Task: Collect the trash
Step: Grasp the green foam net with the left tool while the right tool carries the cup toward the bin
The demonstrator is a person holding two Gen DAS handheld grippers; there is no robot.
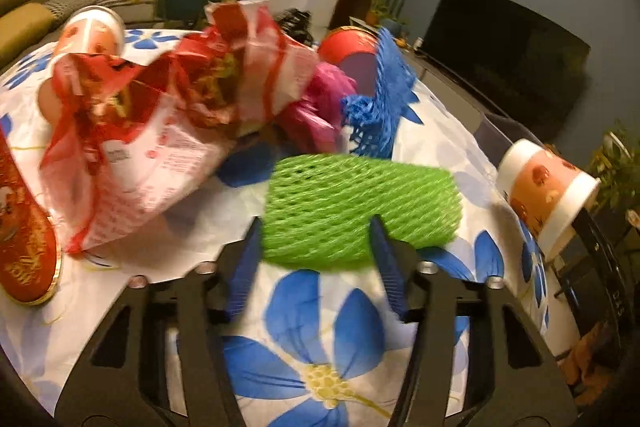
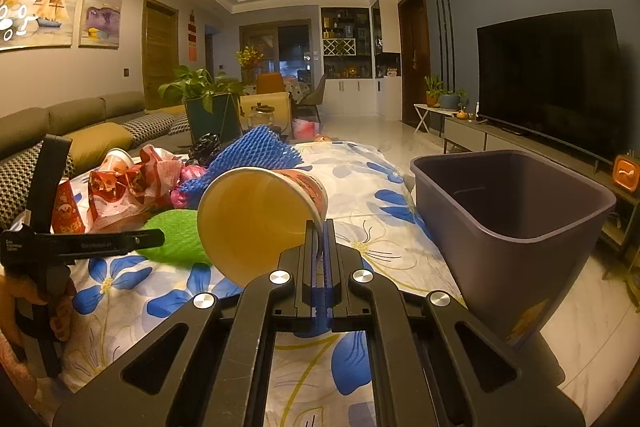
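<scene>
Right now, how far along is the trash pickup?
Barely started: the purple bin looks empty. In hand: the right tool pinches a paper cup by its rim; the left tool is open around the green foam net. Left: red wrappers, blue net, other cups.

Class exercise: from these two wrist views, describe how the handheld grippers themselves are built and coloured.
Both the left gripper and the right gripper have matte black angular linkage arms with cut-out slots, round silver bolts at the pivots, and blue ribbed finger pads. The left one's black side bar, seen from the right wrist, carries small white lettering, too small to read.
</scene>
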